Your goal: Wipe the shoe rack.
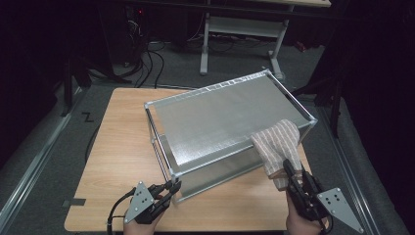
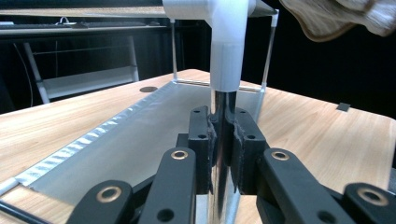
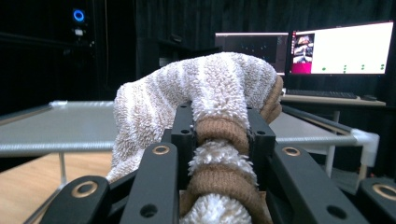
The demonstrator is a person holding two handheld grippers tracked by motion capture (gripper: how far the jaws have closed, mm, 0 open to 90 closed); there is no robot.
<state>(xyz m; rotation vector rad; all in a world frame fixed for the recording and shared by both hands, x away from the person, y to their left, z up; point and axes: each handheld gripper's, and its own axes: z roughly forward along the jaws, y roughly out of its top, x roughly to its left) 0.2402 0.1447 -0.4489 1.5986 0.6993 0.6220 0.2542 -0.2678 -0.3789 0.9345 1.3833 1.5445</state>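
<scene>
The striped cloth [image 1: 278, 142] is held bunched between the jaws of the right gripper [image 1: 292, 177], clamped on its lower folds, while its upper end is draped over the near right edge of the box frame [image 1: 225, 115]. In the right gripper view the cloth [image 3: 210, 93] is seen rising from between the pads and folding forward over the frame's top panel. The left gripper [image 1: 169, 191] is closed tightly on the shiny vertical post [image 2: 223, 140] at the frame's near left corner, just below the white plastic corner joint [image 2: 226, 42]. The frame stands in the middle of the wooden table [image 1: 122, 147], its long sides running away toward the far right. The right gripper's path along the top edge is crossed by nothing except the cloth itself. The cloth is a fluffy terry weave in beige and white stripes with brown hems; the frame is made of thin metal rods, white joints and dull grey textured panels.
</scene>
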